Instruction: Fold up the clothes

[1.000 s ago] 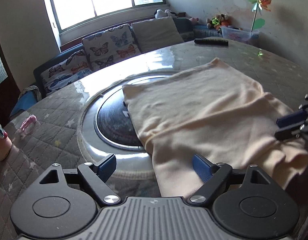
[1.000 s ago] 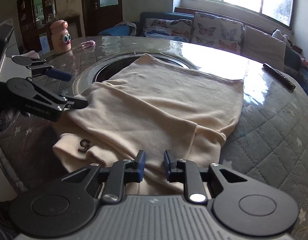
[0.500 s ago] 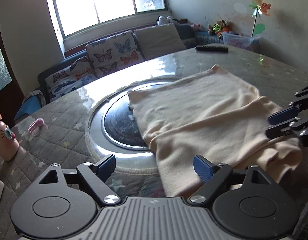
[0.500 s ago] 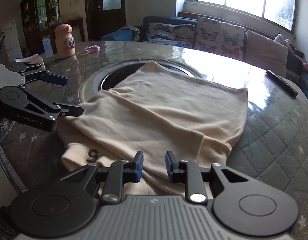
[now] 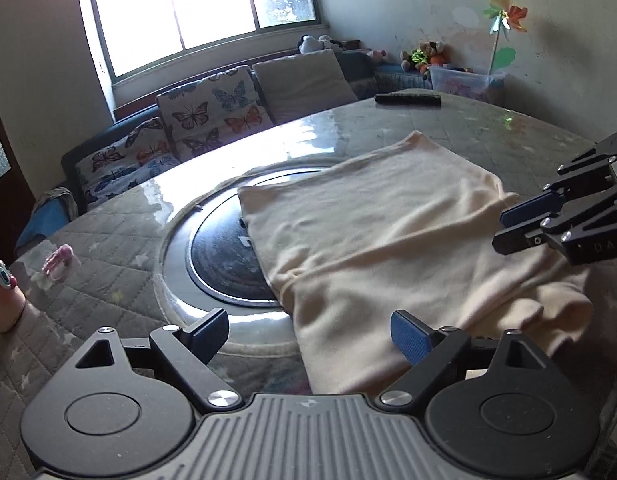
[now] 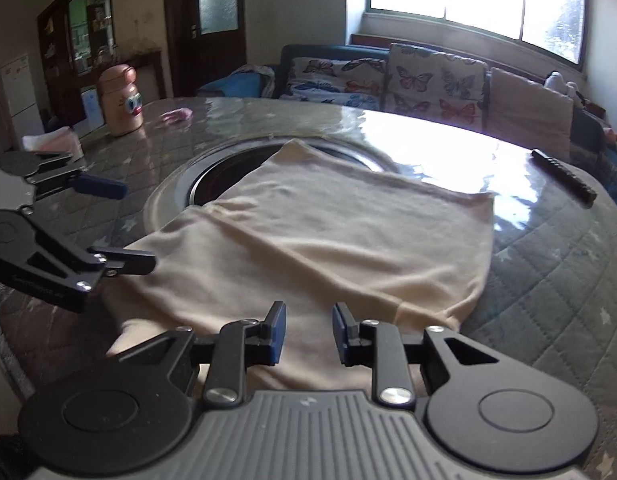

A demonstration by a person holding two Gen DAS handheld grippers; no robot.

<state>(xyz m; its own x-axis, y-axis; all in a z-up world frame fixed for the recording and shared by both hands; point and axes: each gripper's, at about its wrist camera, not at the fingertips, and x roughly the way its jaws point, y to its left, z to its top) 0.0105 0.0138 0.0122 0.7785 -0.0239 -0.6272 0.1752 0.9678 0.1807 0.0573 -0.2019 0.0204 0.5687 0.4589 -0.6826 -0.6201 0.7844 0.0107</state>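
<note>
A cream garment (image 5: 388, 240) lies folded and flat on the round table, partly over the dark centre disc (image 5: 224, 256). It also shows in the right wrist view (image 6: 328, 240). My left gripper (image 5: 310, 330) is wide open and empty, above the garment's near edge. My right gripper (image 6: 306, 330) is open with a narrower gap and empty, raised over the garment's near edge. Each gripper shows in the other's view: the right one (image 5: 524, 224) at the right, the left one (image 6: 124, 224) at the left.
The table (image 5: 108, 280) has a quilted grey cover. A black remote (image 5: 408, 99) lies at its far side. A pink bottle (image 6: 122, 100) and a small pink item (image 6: 176, 114) stand at the left. A sofa with butterfly cushions (image 5: 204, 116) is behind.
Both grippers have lifted and pulled back from the garment. The right gripper's fingers have opened wider. The garment lies still.
</note>
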